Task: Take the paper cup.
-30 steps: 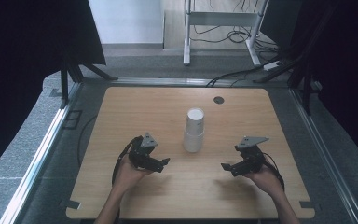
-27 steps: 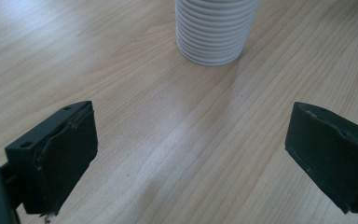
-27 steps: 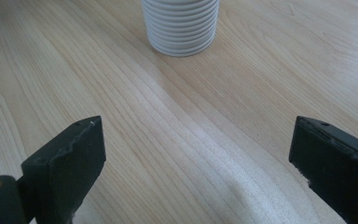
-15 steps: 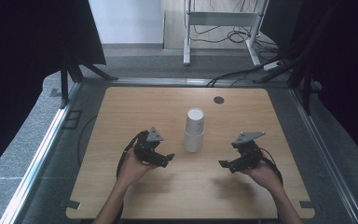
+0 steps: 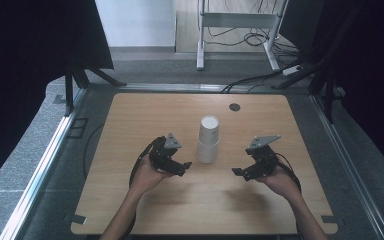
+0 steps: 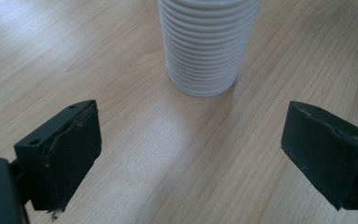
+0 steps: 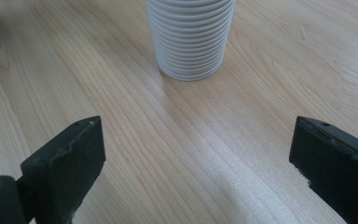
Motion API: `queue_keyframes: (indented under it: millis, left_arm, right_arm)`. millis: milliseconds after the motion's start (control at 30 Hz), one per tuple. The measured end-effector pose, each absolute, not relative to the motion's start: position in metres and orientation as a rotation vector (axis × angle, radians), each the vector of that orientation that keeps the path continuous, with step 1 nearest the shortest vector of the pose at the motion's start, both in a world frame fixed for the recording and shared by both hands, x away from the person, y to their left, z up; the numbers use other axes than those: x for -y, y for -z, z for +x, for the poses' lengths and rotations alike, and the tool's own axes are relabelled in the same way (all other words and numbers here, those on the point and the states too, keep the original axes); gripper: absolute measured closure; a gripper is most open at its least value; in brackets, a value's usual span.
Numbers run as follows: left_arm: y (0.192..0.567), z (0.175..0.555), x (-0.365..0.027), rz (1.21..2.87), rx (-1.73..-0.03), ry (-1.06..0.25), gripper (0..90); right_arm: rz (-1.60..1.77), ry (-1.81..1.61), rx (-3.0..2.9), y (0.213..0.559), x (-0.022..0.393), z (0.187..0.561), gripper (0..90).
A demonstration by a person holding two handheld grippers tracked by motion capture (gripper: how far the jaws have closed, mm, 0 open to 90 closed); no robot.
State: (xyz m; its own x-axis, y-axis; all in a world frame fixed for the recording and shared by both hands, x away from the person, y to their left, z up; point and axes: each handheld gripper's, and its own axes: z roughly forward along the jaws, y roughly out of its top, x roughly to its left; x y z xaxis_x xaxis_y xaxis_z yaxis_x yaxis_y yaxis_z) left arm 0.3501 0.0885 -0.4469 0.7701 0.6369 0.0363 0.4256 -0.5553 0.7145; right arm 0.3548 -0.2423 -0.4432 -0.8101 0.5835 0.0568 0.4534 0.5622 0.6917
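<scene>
A stack of white ribbed paper cups (image 5: 208, 140) stands upside down at the middle of the wooden table (image 5: 130, 115). My left gripper (image 5: 184, 167) hovers just left of the stack's base, pointing at it. In the left gripper view the stack (image 6: 208, 46) stands a little ahead of the open left gripper (image 6: 191, 154). Its jaws have just been closing a little, and only bare wood lies between them. My right gripper (image 5: 237, 172) is held right of the stack. In the right gripper view it (image 7: 193, 163) is wide open with the stack (image 7: 189, 37) farther ahead.
A small dark round grommet (image 5: 234, 107) sits near the table's far edge. Black curtains hang on both sides. A white metal stand (image 5: 200, 40) and loose cables lie on the floor beyond the table. Bare wood surrounds the cups.
The left hand has carried its gripper to the right and slightly up, nearer the cup stack. The right gripper has hardly shifted.
</scene>
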Motion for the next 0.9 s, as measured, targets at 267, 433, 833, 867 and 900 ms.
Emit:
queue_keyframes:
  millis: [267, 433, 833, 867, 900]
  left_arm:
    - [0.442, 0.357, -0.080, 2.260, -0.767, -0.388, 5.4]
    - [0.441, 0.360, -0.073, 2.269, -0.751, -0.388, 5.4]
    - [0.441, 0.369, -0.064, 2.274, -0.742, -0.381, 5.7]
    - [0.440, 0.370, -0.063, 2.273, -0.741, -0.379, 5.8]
    - [0.440, 0.371, -0.062, 2.271, -0.743, -0.376, 5.8]
  right_arm:
    - [0.879, -1.087, -2.629, 0.438, 0.241, 0.361, 3.4]
    - [0.870, -1.095, -2.638, 0.434, 0.239, 0.365, 3.0]
    - [0.865, -1.097, -2.651, 0.423, 0.232, 0.375, 3.6]
    - [0.864, -1.097, -2.654, 0.422, 0.231, 0.376, 3.7]
    - [0.869, -1.095, -2.658, 0.420, 0.230, 0.377, 3.8]
